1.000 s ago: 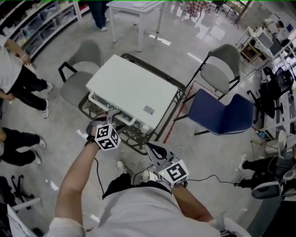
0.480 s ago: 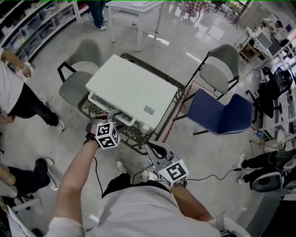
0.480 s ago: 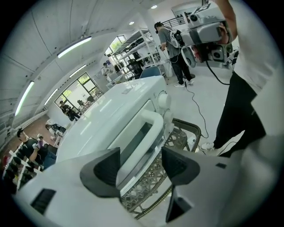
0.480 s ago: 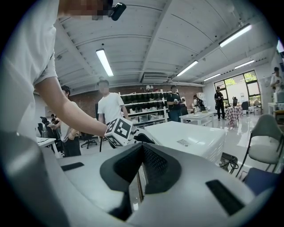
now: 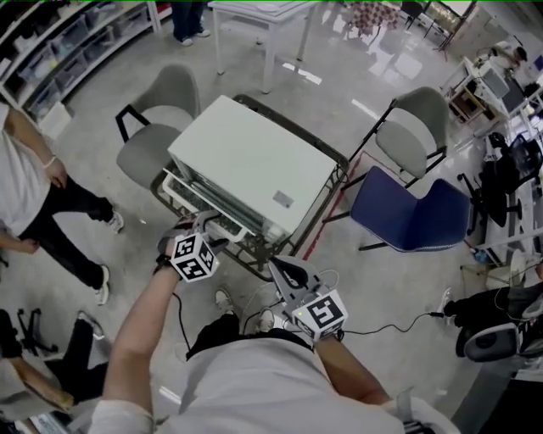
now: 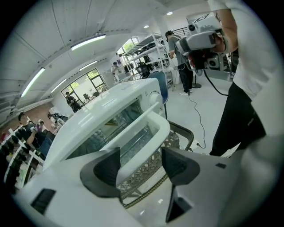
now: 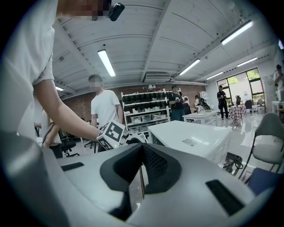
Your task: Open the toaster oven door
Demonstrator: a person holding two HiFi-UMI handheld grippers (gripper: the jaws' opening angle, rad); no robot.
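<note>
A white toaster oven [image 5: 246, 161] sits on a dark wire stand [image 5: 327, 182] in front of me. Its white door handle [image 6: 151, 128] runs between the jaws of my left gripper [image 6: 140, 166], and both pads lie against it. The glass door [image 6: 111, 128] leans a little out from the oven body. In the head view the left gripper [image 5: 208, 223] is at the oven's near front edge. My right gripper [image 5: 280, 269] hangs below the oven's near right corner, shut with nothing in it; its pads meet in the right gripper view [image 7: 142, 153].
Grey chairs stand left [image 5: 157, 119] and right [image 5: 416, 127] of the stand, with a blue chair [image 5: 407, 212] near the right one. A person [image 5: 34, 186] stands at the left. A cable [image 5: 382, 326] trails over the floor. A white table [image 5: 254, 13] is behind.
My left gripper has come down and toward me with the handle, and the door's top edge has swung out slightly. The person at left has walked. The right gripper has kept still.
</note>
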